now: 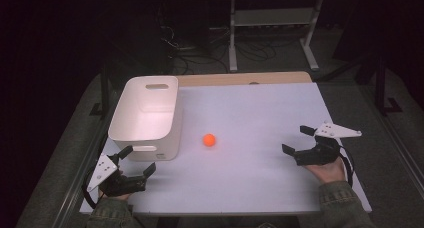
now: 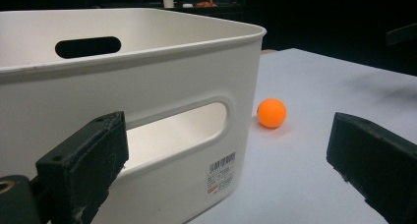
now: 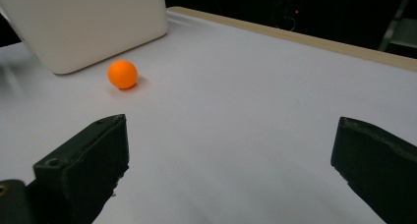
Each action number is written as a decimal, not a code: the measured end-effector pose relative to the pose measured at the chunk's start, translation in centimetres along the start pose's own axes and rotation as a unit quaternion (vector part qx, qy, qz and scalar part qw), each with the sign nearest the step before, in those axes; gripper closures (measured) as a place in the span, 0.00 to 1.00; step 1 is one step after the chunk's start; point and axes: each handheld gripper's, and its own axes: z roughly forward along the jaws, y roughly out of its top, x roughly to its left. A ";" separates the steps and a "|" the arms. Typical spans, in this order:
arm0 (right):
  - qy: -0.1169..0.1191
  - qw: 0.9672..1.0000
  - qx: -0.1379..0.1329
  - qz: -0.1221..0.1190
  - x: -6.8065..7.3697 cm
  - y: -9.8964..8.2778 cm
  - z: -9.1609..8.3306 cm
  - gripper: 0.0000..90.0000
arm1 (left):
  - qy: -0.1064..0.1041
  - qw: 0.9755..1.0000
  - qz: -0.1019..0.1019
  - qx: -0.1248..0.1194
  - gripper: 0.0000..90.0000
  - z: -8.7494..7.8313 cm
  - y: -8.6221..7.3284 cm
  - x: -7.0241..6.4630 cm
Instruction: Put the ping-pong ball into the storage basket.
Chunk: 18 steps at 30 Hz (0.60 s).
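Beside the orange ball [image 3: 122,74], white bin [image 3: 93,22] top cut off

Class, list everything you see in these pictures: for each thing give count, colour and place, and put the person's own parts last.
ball: one, orange, on the table's middle, just right of the bin, apart from it.
bin: one, white, handle slots, left part of the table, upright; a barcode label on its near wall.
table: one, white top, wooden far edge.
metal frame: one, pale, on the floor behind the table.
left gripper: one, black, near left corner, jaws open, holding nothing.
right gripper: one, black, right side, jaws open, holding nothing.
sleeves: two, olive, bottom edge.
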 end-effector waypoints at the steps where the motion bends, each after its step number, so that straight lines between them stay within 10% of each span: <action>1: 0.000 1.000 0.000 0.001 0.0 0.0 0.0 0.01 | -0.001 1.000 0.000 0.000 0.02 0.0 0.0 0.0; 18: 0.009 0.999 0.045 -0.002 0.5 0.6 0.8 0.00 | 0.001 1.000 0.002 0.004 0.02 0.0 0.0 0.0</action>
